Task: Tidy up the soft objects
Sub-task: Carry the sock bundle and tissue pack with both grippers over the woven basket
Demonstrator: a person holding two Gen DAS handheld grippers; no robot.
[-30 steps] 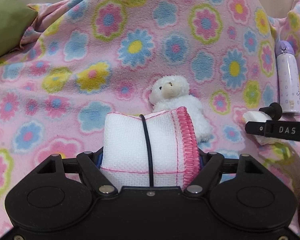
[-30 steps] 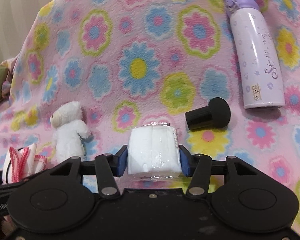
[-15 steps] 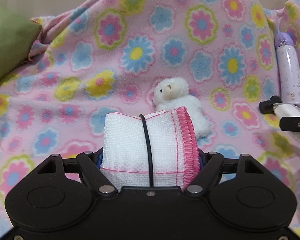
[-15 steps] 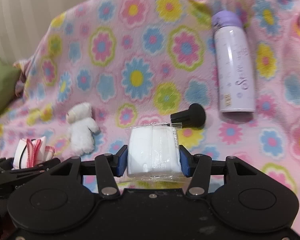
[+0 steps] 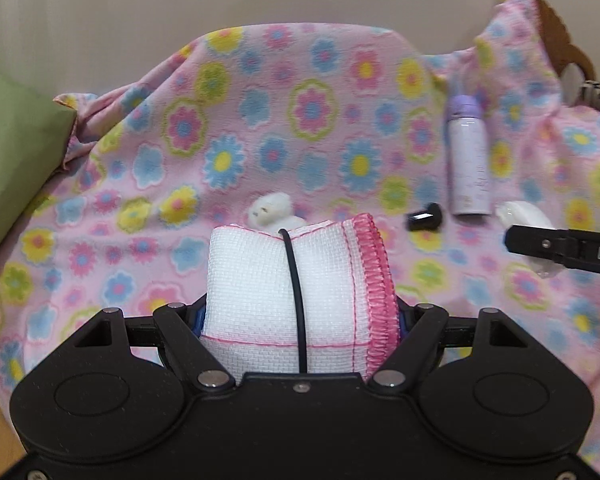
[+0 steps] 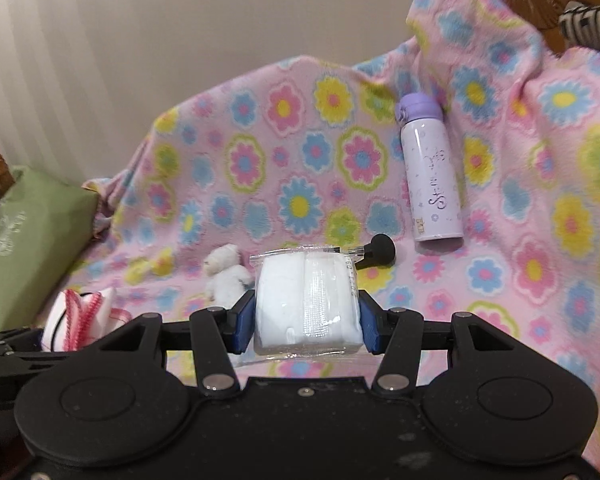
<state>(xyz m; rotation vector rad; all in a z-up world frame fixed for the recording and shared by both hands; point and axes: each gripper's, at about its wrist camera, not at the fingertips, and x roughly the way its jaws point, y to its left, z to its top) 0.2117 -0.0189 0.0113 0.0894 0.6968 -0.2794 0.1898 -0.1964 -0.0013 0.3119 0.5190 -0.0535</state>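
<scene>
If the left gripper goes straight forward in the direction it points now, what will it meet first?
Probably the small white plush: it lies on the blanket right behind the folded cloth that the left gripper holds. Depth is unclear, so it may pass just above it.

A pink fleece blanket (image 6: 300,152) printed with blue, pink and yellow flowers covers the surface that carries everything. On it lie a small white plush bear (image 6: 225,273), a black mushroom-shaped knob (image 6: 378,249) to its right, and a lilac bottle (image 6: 431,174) on its side, cap pointing away. A green cushion (image 5: 16,156) sits at the blanket's left edge
</scene>
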